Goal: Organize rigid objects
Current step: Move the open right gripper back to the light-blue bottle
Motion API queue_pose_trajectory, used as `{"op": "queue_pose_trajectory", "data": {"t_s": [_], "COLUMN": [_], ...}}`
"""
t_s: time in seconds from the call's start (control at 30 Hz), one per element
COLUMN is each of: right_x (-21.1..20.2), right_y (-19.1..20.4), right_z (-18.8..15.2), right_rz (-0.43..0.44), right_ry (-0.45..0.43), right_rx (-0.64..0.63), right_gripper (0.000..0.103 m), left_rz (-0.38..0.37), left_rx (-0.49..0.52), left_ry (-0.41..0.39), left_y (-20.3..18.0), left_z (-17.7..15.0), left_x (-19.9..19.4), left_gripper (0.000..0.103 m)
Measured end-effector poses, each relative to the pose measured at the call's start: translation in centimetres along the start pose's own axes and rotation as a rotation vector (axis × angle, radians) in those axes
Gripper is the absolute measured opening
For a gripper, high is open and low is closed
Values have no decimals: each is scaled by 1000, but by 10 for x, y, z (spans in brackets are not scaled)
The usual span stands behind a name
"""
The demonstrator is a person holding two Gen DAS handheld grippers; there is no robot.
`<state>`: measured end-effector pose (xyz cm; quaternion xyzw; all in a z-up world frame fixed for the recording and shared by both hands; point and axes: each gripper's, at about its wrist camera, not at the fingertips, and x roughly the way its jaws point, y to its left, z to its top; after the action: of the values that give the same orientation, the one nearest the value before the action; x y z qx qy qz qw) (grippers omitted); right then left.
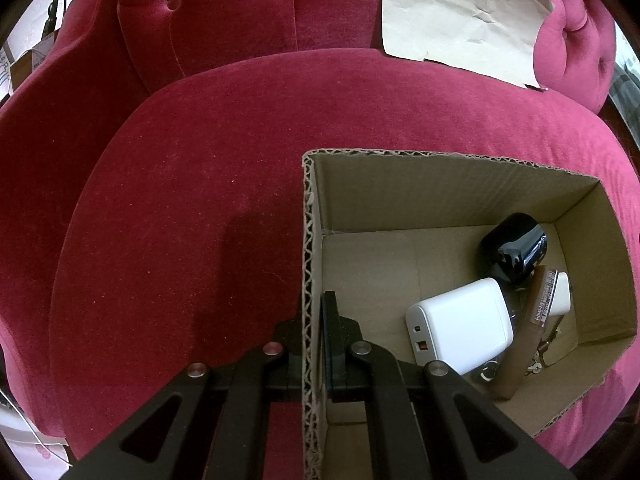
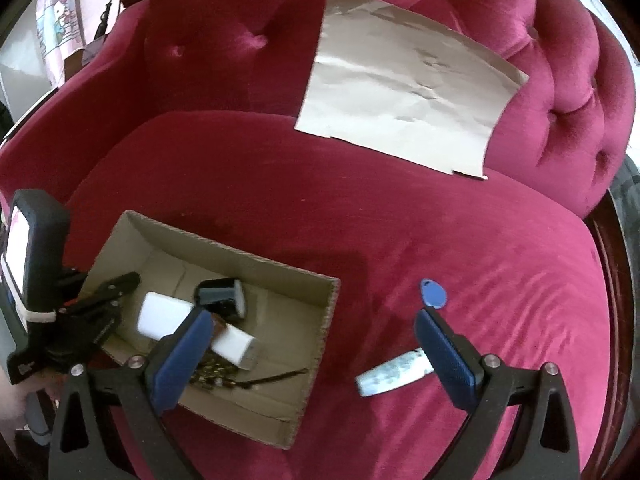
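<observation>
An open cardboard box [image 1: 452, 192] rests on a crimson velvet sofa seat. Inside lie a white charger [image 1: 460, 324], a black rounded object [image 1: 514, 246], a brown strap [image 1: 524, 336], a small white adapter [image 1: 560, 294] and keys [image 1: 536, 366]. My left gripper [image 1: 314, 312] is shut on the box's left wall, one finger on each side of it. My right gripper [image 2: 316, 344] hangs wide open above the box's near right corner, holding nothing. On the seat to the right of the box lie a blue key fob [image 2: 433, 293] and a pale oblong object [image 2: 394, 372], partly hidden by the right finger.
A creased tan paper sheet [image 2: 404, 84] leans against the tufted backrest [image 2: 240, 40]. The sofa cushion [image 2: 500, 264] spreads out to the right of the box. A hand [image 2: 12, 400] shows at the lower left. The sofa's wooden frame edge [image 2: 612, 264] runs along the far right.
</observation>
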<state>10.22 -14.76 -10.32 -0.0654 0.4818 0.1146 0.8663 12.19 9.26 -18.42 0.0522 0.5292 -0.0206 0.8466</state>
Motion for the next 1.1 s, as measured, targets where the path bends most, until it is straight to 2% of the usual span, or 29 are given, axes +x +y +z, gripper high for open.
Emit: {"op": "queue_pose_trajectory", "data": {"t_s": [0.47, 0.73, 1.1], "right_x": [3, 12, 31], "right_y": [-64, -89, -95], "right_z": [-13, -27, -54], "right_rz": [-90, -89, -44], "right_ry": [14, 42, 69], "right_rx": [82, 102, 51], "right_gripper": [103, 103, 103], "left_rz": [2, 3, 5], "left_rx": [2, 2, 3], "left_ry": [0, 0, 0], "left_y": [-1, 0, -1], "left_z": [-1, -1, -1], "left_x": [0, 0, 0], "left_gripper": [4, 4, 4]}}
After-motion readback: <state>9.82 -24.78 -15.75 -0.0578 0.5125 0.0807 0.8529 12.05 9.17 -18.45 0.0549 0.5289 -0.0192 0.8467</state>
